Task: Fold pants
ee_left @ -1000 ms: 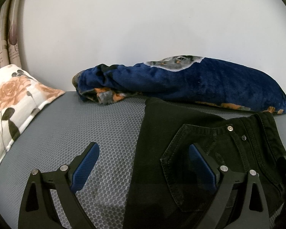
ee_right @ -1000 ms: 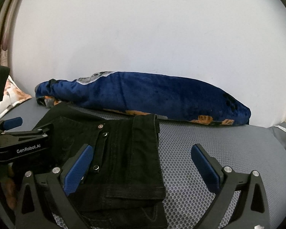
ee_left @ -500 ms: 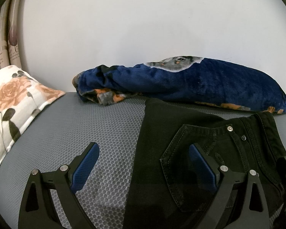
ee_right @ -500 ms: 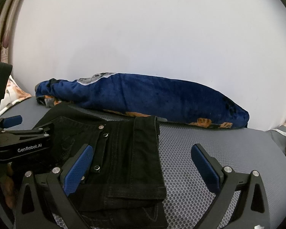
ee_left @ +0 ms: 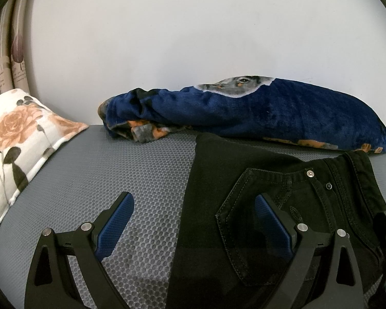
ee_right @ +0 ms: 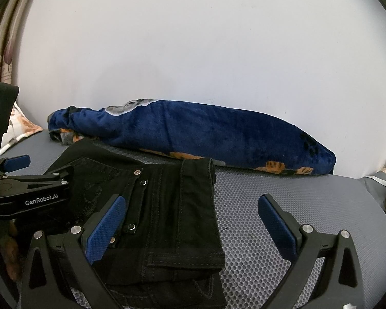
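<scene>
Black pants lie folded into a compact stack on the grey honeycomb mat; a back pocket and rivets face up. In the right wrist view the same black pants show several stacked layers with the waistband on top. My left gripper is open above the stack's left edge, its right finger over the pocket and nothing held. My right gripper is open over the stack's right edge, holding nothing. The left gripper's body shows at the left of the right wrist view.
A rolled navy blanket lies along the white wall behind the pants; the blanket spans most of the right wrist view. A floral pillow sits at far left. Bare grey mat extends to the right of the stack.
Both grippers have drawn slightly up and back; the scene sits a little lower in the right wrist view. The pants have not moved and both grippers stay open.
</scene>
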Demonstrator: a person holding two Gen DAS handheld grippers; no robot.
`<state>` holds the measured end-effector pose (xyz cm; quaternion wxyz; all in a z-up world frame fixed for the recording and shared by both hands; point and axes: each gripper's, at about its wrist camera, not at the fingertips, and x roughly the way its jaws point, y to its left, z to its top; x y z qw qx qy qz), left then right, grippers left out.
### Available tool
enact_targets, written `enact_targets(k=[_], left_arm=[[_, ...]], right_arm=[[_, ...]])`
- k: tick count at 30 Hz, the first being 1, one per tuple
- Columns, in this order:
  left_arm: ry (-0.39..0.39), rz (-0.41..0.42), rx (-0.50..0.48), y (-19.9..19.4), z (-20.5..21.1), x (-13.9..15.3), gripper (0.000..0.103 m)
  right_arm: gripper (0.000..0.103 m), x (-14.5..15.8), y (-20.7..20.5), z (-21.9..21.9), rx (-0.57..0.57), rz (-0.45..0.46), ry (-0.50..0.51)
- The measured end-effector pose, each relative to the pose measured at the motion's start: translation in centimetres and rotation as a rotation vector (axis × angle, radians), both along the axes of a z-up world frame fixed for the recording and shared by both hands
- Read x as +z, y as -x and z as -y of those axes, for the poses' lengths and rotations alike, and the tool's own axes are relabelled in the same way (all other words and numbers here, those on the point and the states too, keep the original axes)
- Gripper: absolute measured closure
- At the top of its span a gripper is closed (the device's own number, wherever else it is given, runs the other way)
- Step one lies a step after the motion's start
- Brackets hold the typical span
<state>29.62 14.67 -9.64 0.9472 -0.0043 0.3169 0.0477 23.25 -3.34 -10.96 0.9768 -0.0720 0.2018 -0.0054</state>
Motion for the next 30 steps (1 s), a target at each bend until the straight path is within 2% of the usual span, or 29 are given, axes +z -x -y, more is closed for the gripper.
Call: enact_targets(k=[30], left_arm=[[-0.001, 0.001, 0.0, 0.0, 0.0, -0.07, 0.008]], right_arm=[[0.001, 0.17, 0.08, -0.3, 0.0, 0.004, 0.01]])
